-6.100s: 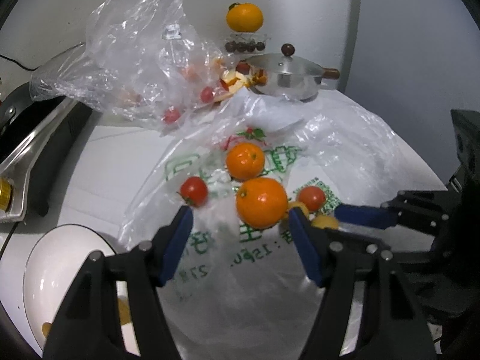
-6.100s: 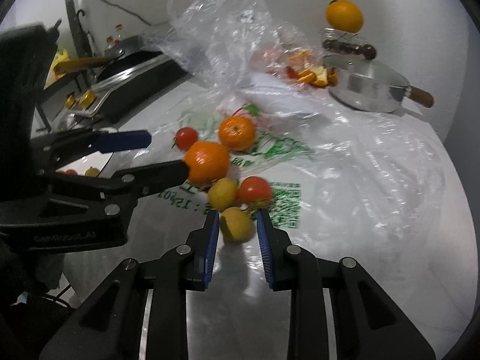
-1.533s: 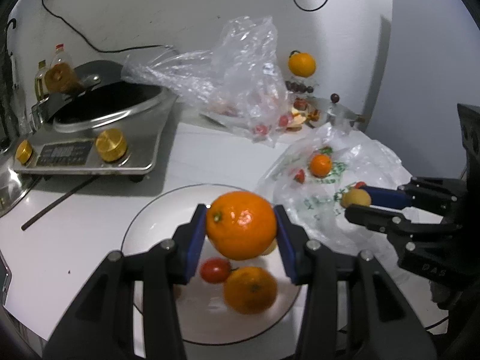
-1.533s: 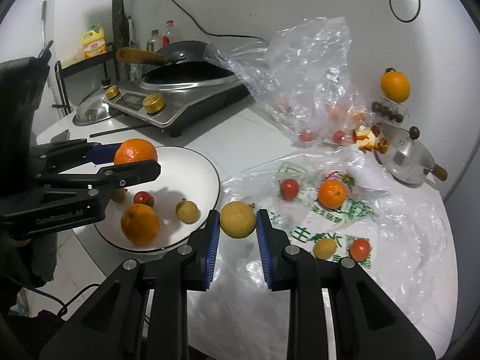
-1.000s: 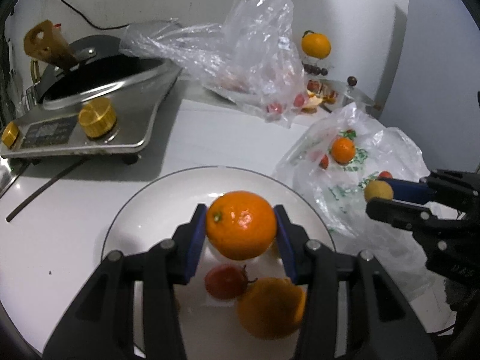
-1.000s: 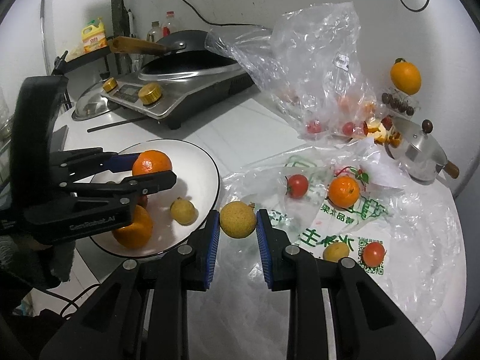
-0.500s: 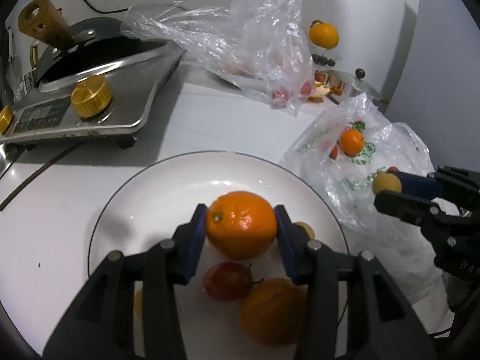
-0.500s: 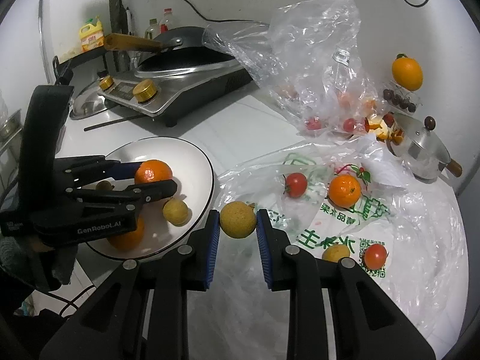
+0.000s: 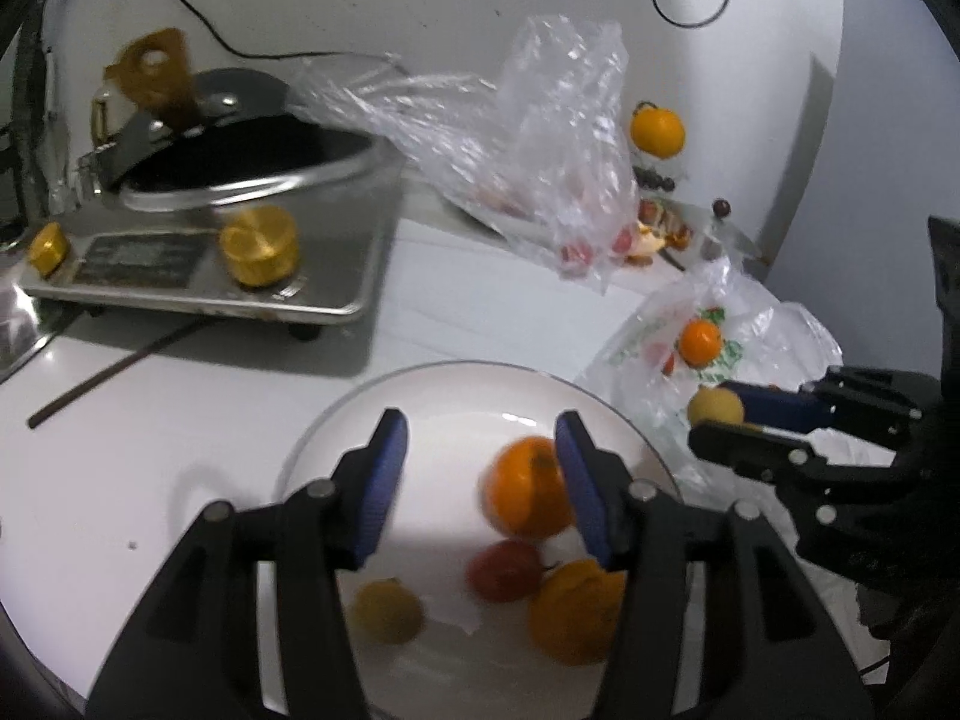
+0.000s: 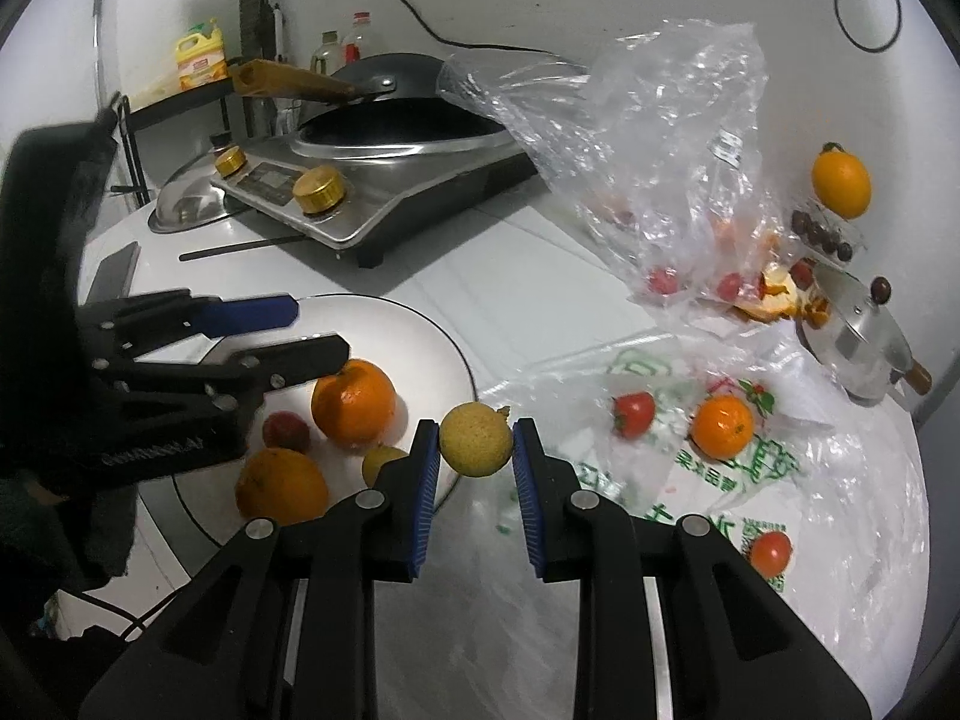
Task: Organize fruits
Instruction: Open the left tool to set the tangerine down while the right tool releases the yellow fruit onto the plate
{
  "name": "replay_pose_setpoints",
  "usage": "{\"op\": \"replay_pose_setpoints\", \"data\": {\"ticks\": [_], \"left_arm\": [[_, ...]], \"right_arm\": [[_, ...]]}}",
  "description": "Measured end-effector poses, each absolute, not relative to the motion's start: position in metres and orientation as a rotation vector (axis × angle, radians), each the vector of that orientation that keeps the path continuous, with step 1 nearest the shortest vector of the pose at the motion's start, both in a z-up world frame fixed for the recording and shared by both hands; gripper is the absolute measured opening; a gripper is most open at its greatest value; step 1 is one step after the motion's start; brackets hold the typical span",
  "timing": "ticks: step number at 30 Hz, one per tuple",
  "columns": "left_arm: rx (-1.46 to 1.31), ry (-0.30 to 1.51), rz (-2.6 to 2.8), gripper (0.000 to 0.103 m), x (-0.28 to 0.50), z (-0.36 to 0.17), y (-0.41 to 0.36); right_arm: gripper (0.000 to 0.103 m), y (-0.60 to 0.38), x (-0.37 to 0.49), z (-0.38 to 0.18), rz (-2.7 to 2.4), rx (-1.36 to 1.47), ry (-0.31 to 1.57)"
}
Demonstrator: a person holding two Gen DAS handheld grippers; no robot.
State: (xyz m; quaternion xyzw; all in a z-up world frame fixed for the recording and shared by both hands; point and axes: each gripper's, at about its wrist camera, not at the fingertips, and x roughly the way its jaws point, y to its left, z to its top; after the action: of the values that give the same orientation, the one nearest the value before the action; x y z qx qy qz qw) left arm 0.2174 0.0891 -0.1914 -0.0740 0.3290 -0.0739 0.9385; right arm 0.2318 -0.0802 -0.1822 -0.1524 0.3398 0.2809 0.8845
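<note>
My left gripper [image 9: 480, 456] is open above the white plate [image 9: 432, 408]. The orange [image 9: 528, 495] it held lies on the plate by its right finger, next to a tomato [image 9: 504, 570], a second orange [image 9: 576, 612] and a small yellow fruit [image 9: 387, 609]. My right gripper [image 10: 474, 450] is shut on a yellow fruit [image 10: 476, 437], held at the plate's [image 10: 432, 336] right edge. On the flat printed bag [image 10: 750, 480] lie an orange [image 10: 722, 426] and two tomatoes [image 10: 634, 413].
An induction cooker with a wok [image 9: 228, 216] stands at the back left. A crumpled clear bag [image 9: 528, 156] with small fruits lies behind the plate. A steel pot with lid [image 10: 858, 348] and an orange on a stand [image 10: 840, 180] are at the back right.
My left gripper has opened and let go of the orange, which now lies on the plate. My right gripper, still holding the yellow fruit, has moved closer to the plate.
</note>
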Motion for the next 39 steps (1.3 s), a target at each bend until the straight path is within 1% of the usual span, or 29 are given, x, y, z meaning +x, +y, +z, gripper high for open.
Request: {"op": "replay_pose_setpoints", "data": {"ticks": [6,16,25,29,39], "left_arm": [[-0.150,0.656,-0.100,0.053,0.209,-0.191,0.114],[-0.160,0.663,-0.066,0.053,0.207,-0.202,0.132],[-0.163,0.665,-0.062,0.053,0.206,-0.203,0.133],[-0.166,0.663,-0.057,0.053,0.203,-0.203,0.133],[-0.146,0.640,-0.065,0.053,0.192,-0.193,0.126]], "right_arm": [[0.027,-0.060,0.239,-0.188,0.607,-0.332,0.716],[0.027,-0.043,0.250,-0.203,0.602,-0.373,0.749],[0.027,-0.041,0.254,-0.208,0.577,-0.376,0.763],[0.032,-0.042,0.253,-0.208,0.567,-0.377,0.765],[0.033,-0.050,0.243,-0.198,0.561,-0.363,0.741]]}}
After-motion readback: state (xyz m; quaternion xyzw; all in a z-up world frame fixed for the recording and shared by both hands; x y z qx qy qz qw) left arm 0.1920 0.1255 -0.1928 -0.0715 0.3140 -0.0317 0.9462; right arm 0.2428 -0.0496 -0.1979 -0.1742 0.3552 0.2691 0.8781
